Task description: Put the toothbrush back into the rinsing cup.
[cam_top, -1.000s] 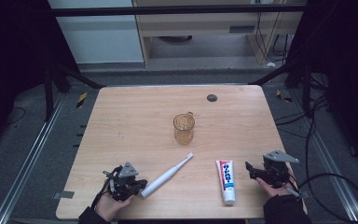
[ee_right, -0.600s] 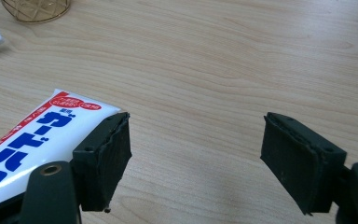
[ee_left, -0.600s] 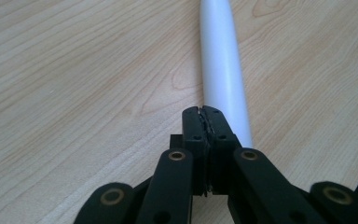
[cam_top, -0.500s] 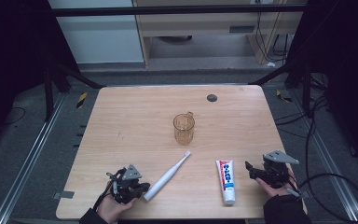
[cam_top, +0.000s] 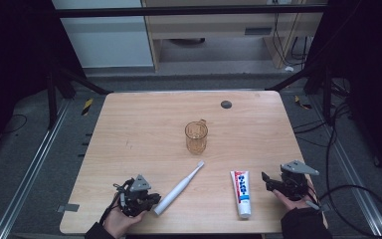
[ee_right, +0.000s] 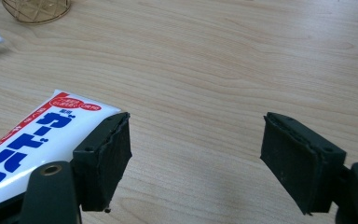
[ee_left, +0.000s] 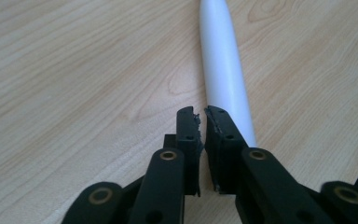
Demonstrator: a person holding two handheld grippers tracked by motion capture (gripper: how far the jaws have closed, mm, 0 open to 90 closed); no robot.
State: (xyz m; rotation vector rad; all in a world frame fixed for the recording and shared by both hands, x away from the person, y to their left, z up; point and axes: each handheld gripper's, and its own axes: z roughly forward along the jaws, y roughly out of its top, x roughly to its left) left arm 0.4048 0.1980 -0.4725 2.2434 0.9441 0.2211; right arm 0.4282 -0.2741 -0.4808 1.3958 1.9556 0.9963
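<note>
Since a second ago your left gripper (cam_top: 151, 200) has drawn back a little toward the near edge of the bench (cam_top: 129, 124); it now sits at the butt end of the toothbrush (cam_top: 179, 187). Its jaws are nearly clenched, a thin slit between them and nothing inside, and the white handle (ee_left: 223, 70) lies just beside the right-hand jaw, apart from the grip. The toothbrush slants across the near part of the bench, bristles pointing toward the amber cup (cam_top: 196, 137) at the middle. Your right gripper (cam_top: 268, 181) rests by the near right corner, jaws released and spread wide over bare wood. The toothpaste tube (cam_top: 241, 193) lies just beside its left-hand jaw, cap toward the near edge. A small dark disc (cam_top: 226, 104) sits near the far edge.
</note>
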